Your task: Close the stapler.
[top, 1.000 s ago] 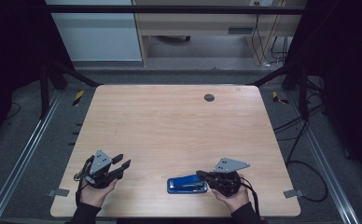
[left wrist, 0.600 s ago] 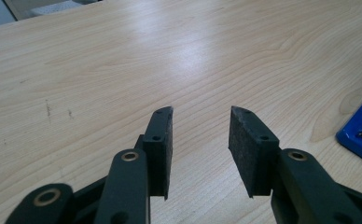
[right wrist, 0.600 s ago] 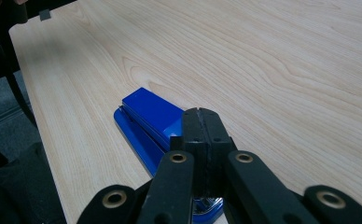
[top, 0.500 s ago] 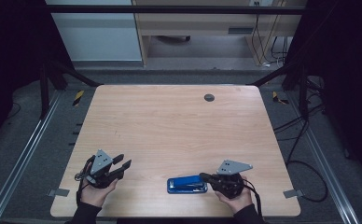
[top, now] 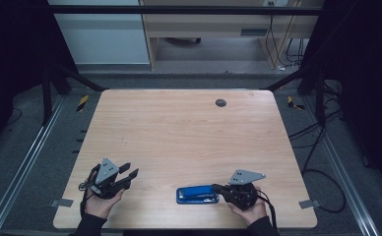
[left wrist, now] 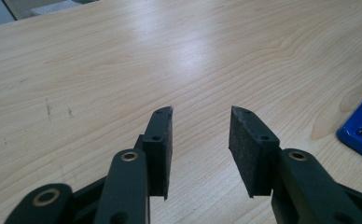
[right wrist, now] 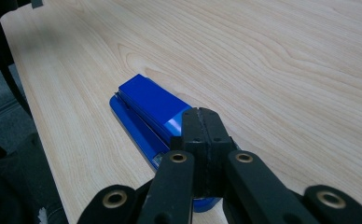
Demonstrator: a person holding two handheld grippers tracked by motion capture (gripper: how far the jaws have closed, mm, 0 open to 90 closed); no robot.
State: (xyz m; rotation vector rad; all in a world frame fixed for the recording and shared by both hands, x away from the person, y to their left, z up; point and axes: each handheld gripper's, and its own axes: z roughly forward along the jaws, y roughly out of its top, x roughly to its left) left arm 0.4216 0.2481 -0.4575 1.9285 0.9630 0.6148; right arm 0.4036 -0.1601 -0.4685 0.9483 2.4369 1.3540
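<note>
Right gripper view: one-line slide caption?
Right gripper, jaws shut, tips over the near end of a blue stapler on the wooden table.

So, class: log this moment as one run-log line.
left tongs: open, empty | right tongs: shut, tips over near end of blue stapler | stapler: flat on table | contact: cannot tell

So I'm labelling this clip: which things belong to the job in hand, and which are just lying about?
In the job:
- blue stapler
- right gripper, shut, tips at the stapler
- left gripper, open

Lying about:
- dark round spot on the table
</note>
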